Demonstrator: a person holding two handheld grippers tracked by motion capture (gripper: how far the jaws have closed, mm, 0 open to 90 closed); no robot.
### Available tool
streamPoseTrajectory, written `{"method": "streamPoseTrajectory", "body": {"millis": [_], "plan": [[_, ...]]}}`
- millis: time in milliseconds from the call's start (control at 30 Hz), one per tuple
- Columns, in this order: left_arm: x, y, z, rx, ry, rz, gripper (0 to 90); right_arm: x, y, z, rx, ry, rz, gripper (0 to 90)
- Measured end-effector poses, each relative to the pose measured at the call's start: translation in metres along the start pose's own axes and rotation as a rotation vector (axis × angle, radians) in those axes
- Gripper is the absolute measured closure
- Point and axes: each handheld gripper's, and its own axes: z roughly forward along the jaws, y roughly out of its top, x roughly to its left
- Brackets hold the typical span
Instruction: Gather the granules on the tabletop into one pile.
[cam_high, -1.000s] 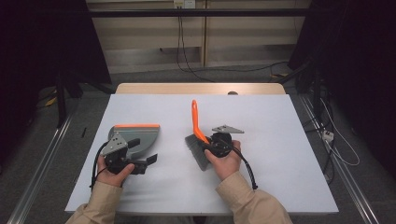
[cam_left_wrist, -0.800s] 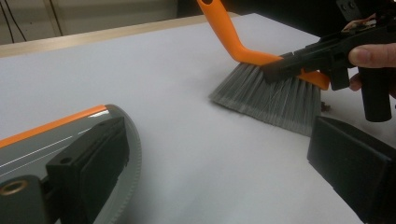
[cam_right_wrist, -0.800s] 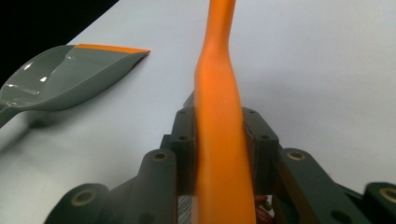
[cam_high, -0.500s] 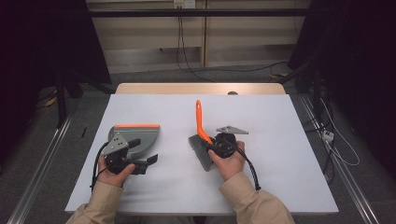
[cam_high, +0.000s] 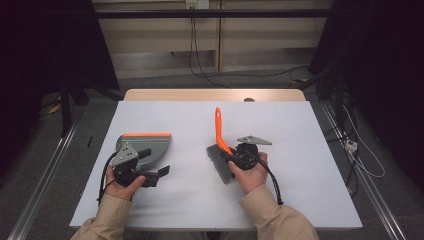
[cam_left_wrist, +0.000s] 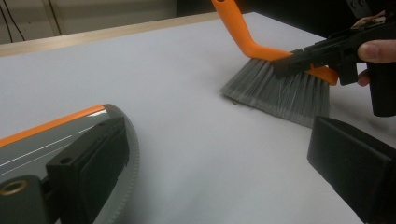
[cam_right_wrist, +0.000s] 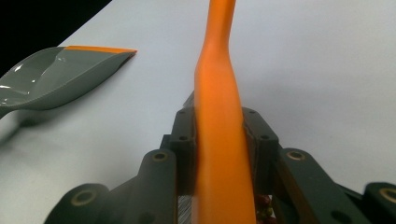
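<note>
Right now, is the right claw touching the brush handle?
Touching. In the right gripper view, the right claw has both jaws pressed against the sides of the orange brush handle, with no gap.

Your grey-bristled brush (cam_high: 223, 159) stands at centre, orange handle toward 12 o'clock; the grey, orange-lipped dustpan (cam_high: 148, 146) lies flat at 9 o'clock.

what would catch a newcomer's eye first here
The bright orange handle of the brush stands out, rising from the middle of the white table and clamped in the right gripper. To its left lies a grey dustpan with an orange edge, beside the open left gripper.
</note>
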Motion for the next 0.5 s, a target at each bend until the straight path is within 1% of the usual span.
{"method": "streamPoseTrajectory", "body": {"millis": [100, 267, 333, 367, 400, 467, 500], "plan": [[-0.0002, 0.0001, -0.0001, 0.0, -0.001, 0.003, 5.4, -0.0012, -0.0003, -0.0021, 0.0, -0.007, -0.003, 69.9], [-0.0001, 0.0001, 0.0002, 0.0, -0.004, 0.004, 5.4, -0.0041, -0.0001, -0.0037, -0.005, -0.004, 0.012, 70.0], [-0.0002, 0.0002, 0.0002, 0.0, -0.002, 0.004, 5.4, -0.0043, 0.0009, -0.0037, -0.018, 0.014, 0.028, 70.4], [-0.0002, 0.0002, 0.0003, 0.001, -0.002, 0.004, 5.4, -0.0043, 0.0017, -0.0036, -0.027, 0.034, 0.039, 70.8], [-0.0001, 0.0003, 0.0004, 0.0, -0.003, 0.004, 5.4, -0.0034, 0.0026, -0.0035, -0.039, 0.04, 0.047, 70.9], [0.0, 0.0003, 0.0004, 0.0, -0.002, 0.003, 5.4, 0.0006, 0.0056, -0.0022, -0.047, 0.051, 0.035, 71.1], [0.0, 0.0003, 0.0002, 0.0, -0.003, 0.002, 5.4, 0.0024, 0.0073, -0.0006, -0.054, 0.064, 0.04, 71.1]]}}
